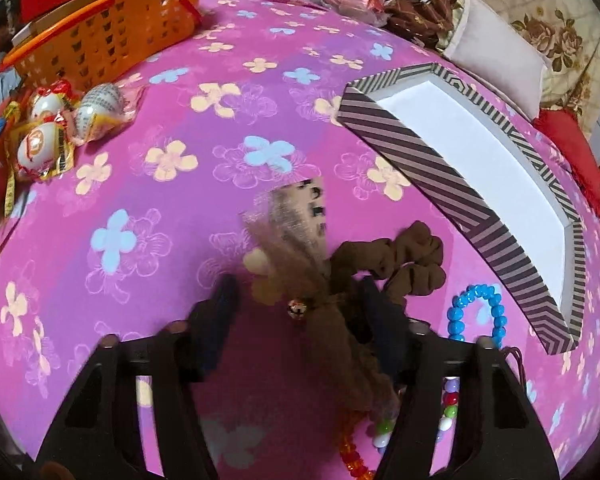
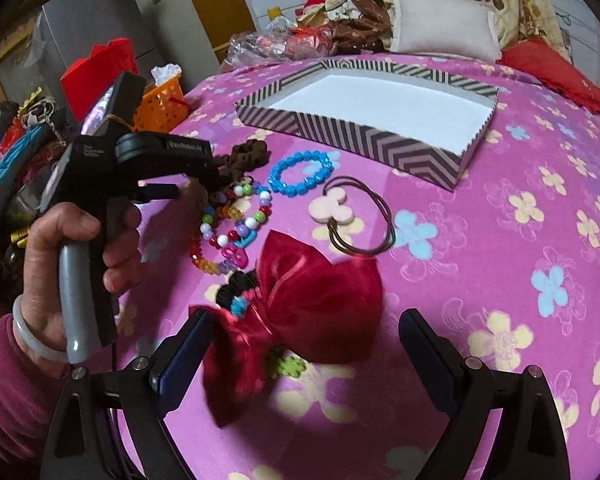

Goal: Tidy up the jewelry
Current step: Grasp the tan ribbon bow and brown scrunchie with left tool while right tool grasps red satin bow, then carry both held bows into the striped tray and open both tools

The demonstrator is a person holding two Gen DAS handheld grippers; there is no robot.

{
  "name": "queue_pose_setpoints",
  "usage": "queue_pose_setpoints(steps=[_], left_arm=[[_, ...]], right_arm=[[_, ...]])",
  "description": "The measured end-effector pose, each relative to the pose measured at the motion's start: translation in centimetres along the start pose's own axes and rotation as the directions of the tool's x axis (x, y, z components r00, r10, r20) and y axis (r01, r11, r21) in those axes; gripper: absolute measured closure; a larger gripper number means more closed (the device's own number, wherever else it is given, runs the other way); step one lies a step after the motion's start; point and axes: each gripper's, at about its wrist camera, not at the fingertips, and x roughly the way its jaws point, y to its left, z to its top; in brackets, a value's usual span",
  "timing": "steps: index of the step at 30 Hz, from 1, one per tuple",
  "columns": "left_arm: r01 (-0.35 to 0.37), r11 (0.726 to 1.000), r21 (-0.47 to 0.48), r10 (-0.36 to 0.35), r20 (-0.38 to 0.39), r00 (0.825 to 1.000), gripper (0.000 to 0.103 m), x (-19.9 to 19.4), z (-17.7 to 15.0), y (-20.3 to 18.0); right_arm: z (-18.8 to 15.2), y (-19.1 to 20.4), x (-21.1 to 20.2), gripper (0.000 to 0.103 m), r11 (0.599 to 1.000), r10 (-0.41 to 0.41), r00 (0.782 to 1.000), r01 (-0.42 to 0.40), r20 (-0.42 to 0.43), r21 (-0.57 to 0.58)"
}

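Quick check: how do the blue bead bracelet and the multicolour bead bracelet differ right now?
The blue bead bracelet is one colour; the multicolour bead bracelet mixes many. The blue one lies alone nearer the striped box; the multicolour one overlaps an orange bead strand. Both lie flat on the pink cloth.

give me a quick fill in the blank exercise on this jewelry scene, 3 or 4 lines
1. The striped box has a white inside that holds ____ items.
2. The round bead bracelet lying nearest the box is ____ in colour.
3. The big bow between the fingers of the right gripper is dark ____.
4. The jaws of the right gripper stand ____ around the bow.

Missing words: no; blue; red; open
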Motion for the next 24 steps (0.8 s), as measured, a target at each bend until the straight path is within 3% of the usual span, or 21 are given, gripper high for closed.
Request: queue_pose_setpoints(steps=[2,4,6,10,11,13,24], left_arm=[[0.015,1.0,0.018,-0.015,-0.001,1.0,0.064,0.0,0.0,-0.4],[0.028,0.999,0.039,-0.028,-0.007,1.0,0.071,0.0,-0.1,-0.9],[0.012,0.998,0.056,-0.012,0.006,1.0,0.073,-0.2,-0.3,-1.2],[0.012,0.998,0.06,-0.014,0.025,1.0,0.079,-0.7,-0.5,-0.9],[0.012,0.998,0.061,-0.014,0.03,0.999,0.089,-0.9,-0.6,-0.8],[0.013,0.998,0.058,-0.015,0.033,0.999,0.089,-1.6,-0.7,-0.5],[0.089,0.995,0.035,-0.091,0.049,0.995,0.089,-5.6,-0.9,1.7]], right_arm=[[0.1,0.4,0.3,0.01,1.0,-0.005,1.0,0.005,0.007,-0.005],[0.1,0.8,0.6,0.019,0.999,-0.025,1.0,0.025,0.009,-0.027],[0.0,1.1,1.0,0.061,0.998,-0.024,1.0,0.024,-0.004,-0.05],[-0.3,0.6,0.5,0.065,0.999,-0.012,1.0,0.012,-0.006,-0.047],[-0.3,0.4,0.0,0.067,0.999,-0.003,1.0,0.003,0.003,-0.043],[-0.1,0.3,-1.1,0.077,0.999,0.018,1.0,-0.017,0.024,-0.042],[1.5,-0.9,-4.8,0.077,0.998,0.067,0.992,-0.067,0.103,-0.004]])
